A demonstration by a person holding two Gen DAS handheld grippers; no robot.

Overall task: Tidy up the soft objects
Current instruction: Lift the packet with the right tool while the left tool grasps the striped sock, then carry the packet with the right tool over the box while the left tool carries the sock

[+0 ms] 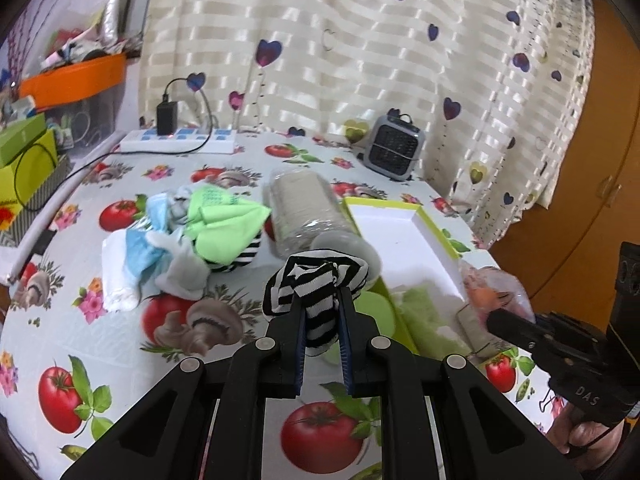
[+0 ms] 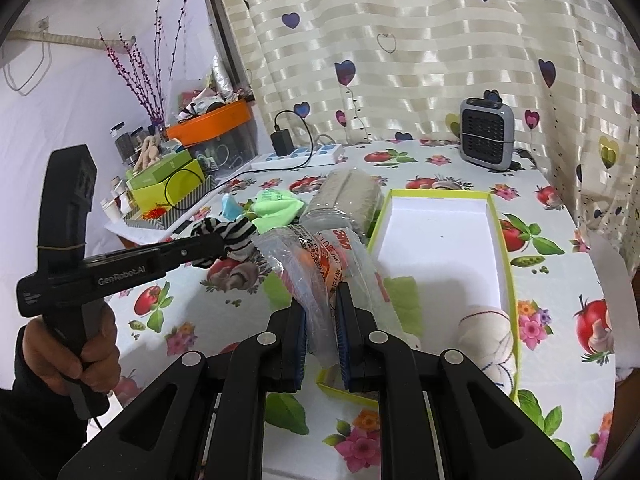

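Observation:
My left gripper [image 1: 320, 300] is shut on a black-and-white striped sock [image 1: 316, 280], held above the tomato-print tablecloth just left of the lime-edged white box [image 1: 400, 236]. From the right wrist view, that left gripper [image 2: 224, 244] with the sock [image 2: 228, 234] hangs left of me. My right gripper [image 2: 322, 296] is shut on a clear plastic packet [image 2: 320, 264] with orange contents, over the box's [image 2: 440, 248] near left corner. In the box lie a white rolled bundle [image 2: 488, 336] and a light green cloth [image 2: 404, 292]. A pile of green [image 1: 224, 220], blue [image 1: 140, 240] and white [image 1: 116, 280] cloths lies at the left.
A clear tub of cotton pads [image 1: 304, 212] lies on its side between the pile and the box. A small grey heater [image 2: 486, 136] and a power strip [image 2: 300, 156] stand at the back by the curtain. Green boxes [image 2: 168, 180] and an orange-lidded bin [image 2: 212, 120] crowd the far left.

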